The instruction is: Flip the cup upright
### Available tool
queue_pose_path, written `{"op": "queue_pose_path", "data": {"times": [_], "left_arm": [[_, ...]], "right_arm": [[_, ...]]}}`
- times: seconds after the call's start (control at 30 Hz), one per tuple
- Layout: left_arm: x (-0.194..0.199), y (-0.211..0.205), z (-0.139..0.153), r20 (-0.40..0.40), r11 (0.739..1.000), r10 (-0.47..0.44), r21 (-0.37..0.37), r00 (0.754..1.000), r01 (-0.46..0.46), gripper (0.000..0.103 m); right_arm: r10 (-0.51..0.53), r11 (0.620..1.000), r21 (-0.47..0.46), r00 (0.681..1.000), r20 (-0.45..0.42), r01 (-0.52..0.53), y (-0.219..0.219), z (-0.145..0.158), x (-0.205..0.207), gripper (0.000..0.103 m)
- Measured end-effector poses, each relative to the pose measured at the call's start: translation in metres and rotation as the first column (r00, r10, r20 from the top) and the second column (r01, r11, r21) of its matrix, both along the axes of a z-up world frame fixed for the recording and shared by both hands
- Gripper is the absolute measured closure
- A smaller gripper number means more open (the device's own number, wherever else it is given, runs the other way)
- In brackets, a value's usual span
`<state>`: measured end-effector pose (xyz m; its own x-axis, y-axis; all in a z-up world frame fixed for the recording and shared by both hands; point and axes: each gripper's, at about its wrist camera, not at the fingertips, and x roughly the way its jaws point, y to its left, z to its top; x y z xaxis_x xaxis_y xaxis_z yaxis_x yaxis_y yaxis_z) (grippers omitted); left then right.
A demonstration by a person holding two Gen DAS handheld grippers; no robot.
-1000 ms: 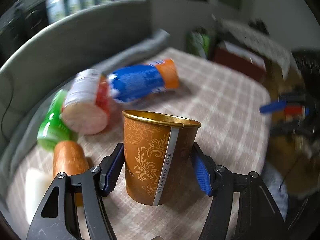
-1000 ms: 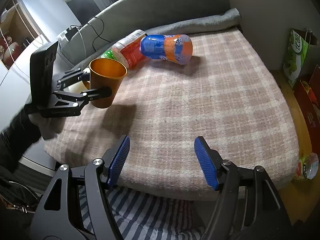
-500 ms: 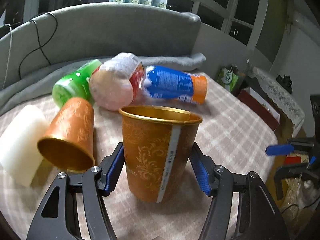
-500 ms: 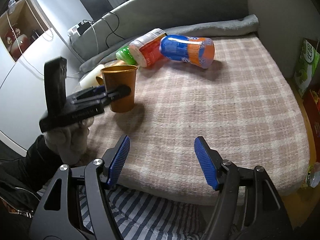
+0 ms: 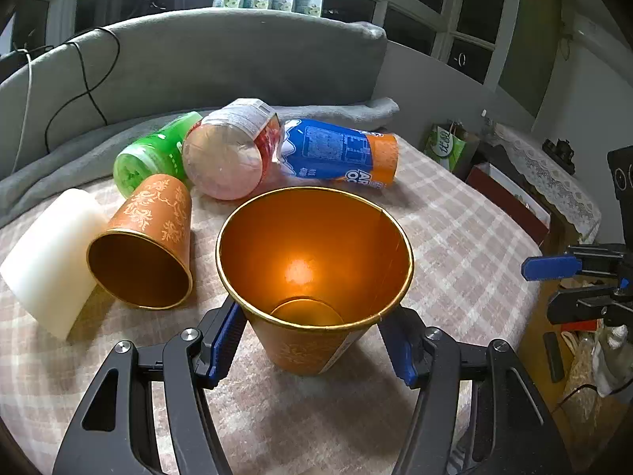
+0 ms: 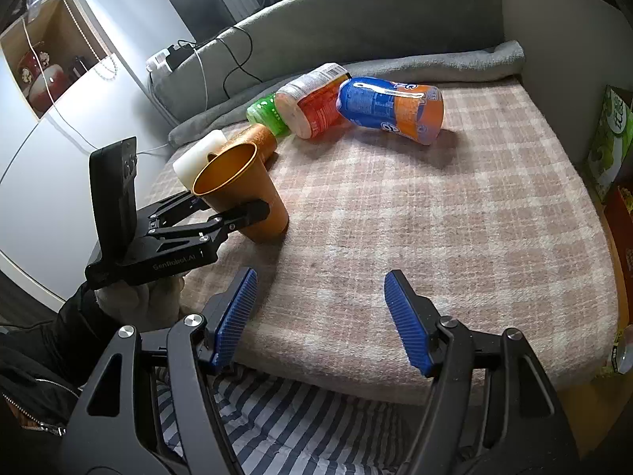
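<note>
Left gripper jaws clamp the orange cup, mouth up, base touching the plaid blanket but tilted. Flip nearly done; release left. Second cup lies beside it. Right gripper jaws wide, empty.

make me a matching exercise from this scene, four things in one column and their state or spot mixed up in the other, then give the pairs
Things:
1. held orange cup
2. second orange cup
3. white block
4. right gripper

States:
A. open, holding nothing
B. on its side, mouth facing the camera
C. mouth up, between the left gripper fingers
D. at the blanket edge, beside the tipped cup

Pairs: 1-C, 2-B, 3-D, 4-A
</note>
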<state>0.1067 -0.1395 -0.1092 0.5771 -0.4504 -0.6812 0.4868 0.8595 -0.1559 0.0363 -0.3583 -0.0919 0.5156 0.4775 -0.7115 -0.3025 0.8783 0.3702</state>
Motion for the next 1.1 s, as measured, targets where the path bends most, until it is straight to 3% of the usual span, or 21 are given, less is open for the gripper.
{"op": "queue_pose_path", "data": {"times": [0.13, 0.33, 0.6, 0.8, 0.97, 1.03, 1.1], "left_arm": [[-0.001, 0.0, 0.0, -0.007, 1.0, 0.002, 0.011, 1.0, -0.002, 0.04], [-0.004, -0.001, 0.002, -0.015, 1.0, -0.011, 0.008, 1.0, 0.011, 0.024], [-0.012, 0.0, 0.0, -0.04, 1.0, -0.021, 0.022, 0.999, 0.022, 0.023], [-0.031, 0.02, 0.002, -0.035, 0.999, 0.006, 0.043, 0.999, -0.005, 0.023], [-0.057, 0.049, 0.025, 0.046, 0.994, 0.105, 0.021, 0.993, -0.106, 0.023], [-0.069, 0.065, 0.043, 0.115, 0.983, 0.182, -0.018, 0.977, -0.181, 0.023], [-0.084, 0.08, 0.065, 0.212, 0.963, 0.27, -0.06, 0.939, -0.263, 0.023]], "right_arm": [[-0.003, 1.0, 0.007, 1.0, 0.001, 0.003, 0.0, 0.001, -0.001, 0.033], [-0.002, 1.0, 0.013, 1.0, 0.0, 0.002, -0.001, 0.001, -0.002, 0.033], [-0.018, 1.0, 0.021, 1.0, 0.024, 0.018, -0.002, 0.003, -0.004, 0.033], [-0.058, 0.998, 0.001, 0.99, 0.126, 0.059, 0.007, 0.019, -0.006, 0.033], [-0.104, 0.993, -0.027, 0.966, 0.237, 0.113, 0.021, 0.039, -0.005, 0.032], [-0.124, 0.989, -0.041, 0.95, 0.286, 0.141, 0.027, 0.047, -0.005, 0.022], [-0.146, 0.982, -0.059, 0.927, 0.346, 0.177, 0.034, 0.056, -0.007, 0.019]]}}
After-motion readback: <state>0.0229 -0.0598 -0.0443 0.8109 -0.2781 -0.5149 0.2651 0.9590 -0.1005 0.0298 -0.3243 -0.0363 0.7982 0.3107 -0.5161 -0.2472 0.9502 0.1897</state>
